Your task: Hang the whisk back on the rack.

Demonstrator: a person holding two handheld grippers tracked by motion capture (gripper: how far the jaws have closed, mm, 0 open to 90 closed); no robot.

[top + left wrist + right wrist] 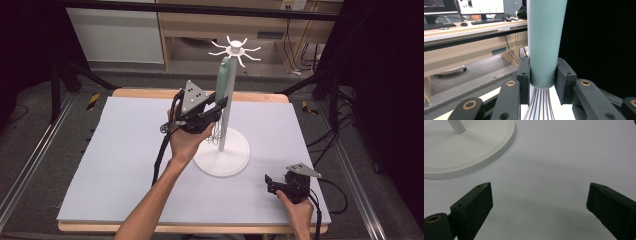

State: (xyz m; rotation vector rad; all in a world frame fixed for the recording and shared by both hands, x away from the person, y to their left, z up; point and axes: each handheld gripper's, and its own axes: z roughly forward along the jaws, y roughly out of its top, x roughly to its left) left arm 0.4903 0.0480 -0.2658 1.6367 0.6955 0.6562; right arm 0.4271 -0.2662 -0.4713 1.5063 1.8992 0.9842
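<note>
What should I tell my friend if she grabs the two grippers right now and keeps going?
Left gripper: shut on the whisk, at the low end of its green handle, wires hanging below, handle upright beside the stand's pole.
Right gripper: open, holding nothing, low over the mat near the stand's base.
Stand: white, mid-table, hooks on top.
Done: whisk lifted up along the pole. I cannot tell whether its top end is on a hook.
Left: probably hang the whisk on a hook, check it holds, then let go.
</note>
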